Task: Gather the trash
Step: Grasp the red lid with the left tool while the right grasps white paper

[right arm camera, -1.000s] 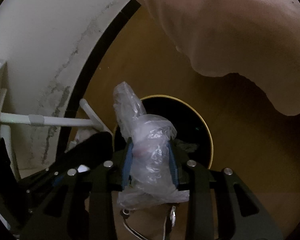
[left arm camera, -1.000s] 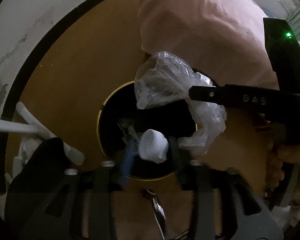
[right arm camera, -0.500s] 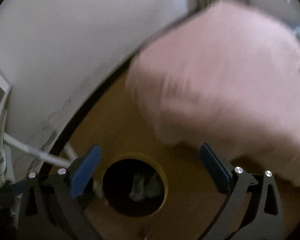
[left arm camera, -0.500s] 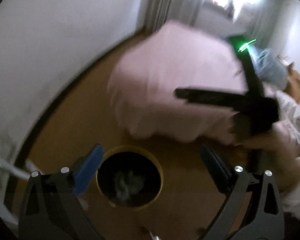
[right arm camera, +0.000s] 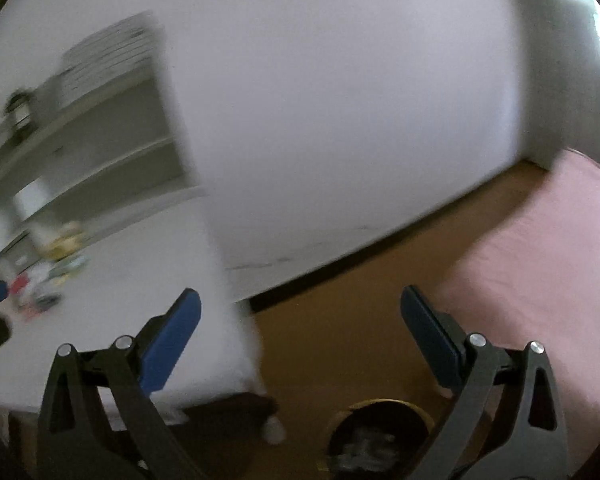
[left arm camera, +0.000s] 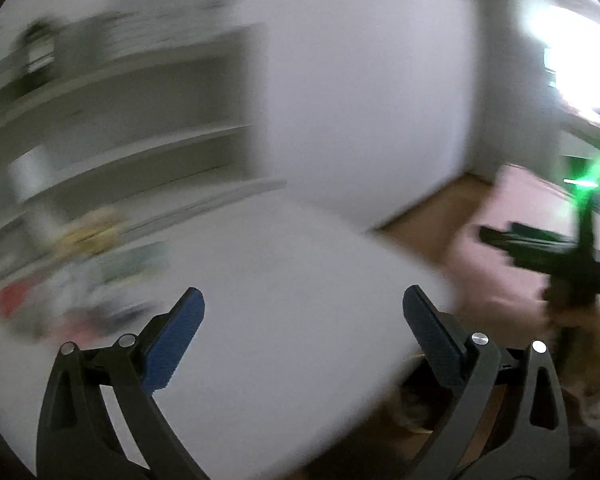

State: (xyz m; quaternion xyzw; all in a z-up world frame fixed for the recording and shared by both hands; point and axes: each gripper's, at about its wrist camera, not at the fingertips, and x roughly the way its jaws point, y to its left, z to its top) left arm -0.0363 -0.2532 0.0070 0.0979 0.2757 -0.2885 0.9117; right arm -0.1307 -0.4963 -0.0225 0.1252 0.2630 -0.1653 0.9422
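Observation:
Both views are motion-blurred. My left gripper [left arm camera: 303, 322] is open and empty above a white table [left arm camera: 284, 280]. My right gripper [right arm camera: 300, 320] is open and empty; it also shows in the left wrist view [left arm camera: 540, 248] at the right. A round bin [right arm camera: 380, 436] with a yellow rim stands on the floor below it, with crumpled trash inside. Blurred trash items [left arm camera: 80, 280] lie at the table's far left, also seen in the right wrist view [right arm camera: 44, 280].
White shelves [left arm camera: 120, 120] stand against the wall behind the table. A pink bed [right arm camera: 540, 264] is on the right. Wooden floor [right arm camera: 340, 300] lies between table and bed. A bright window [left arm camera: 580, 60] is at upper right.
Both grippers let go of their trash over the bin, opened, and swung up from the bin toward the table and wall.

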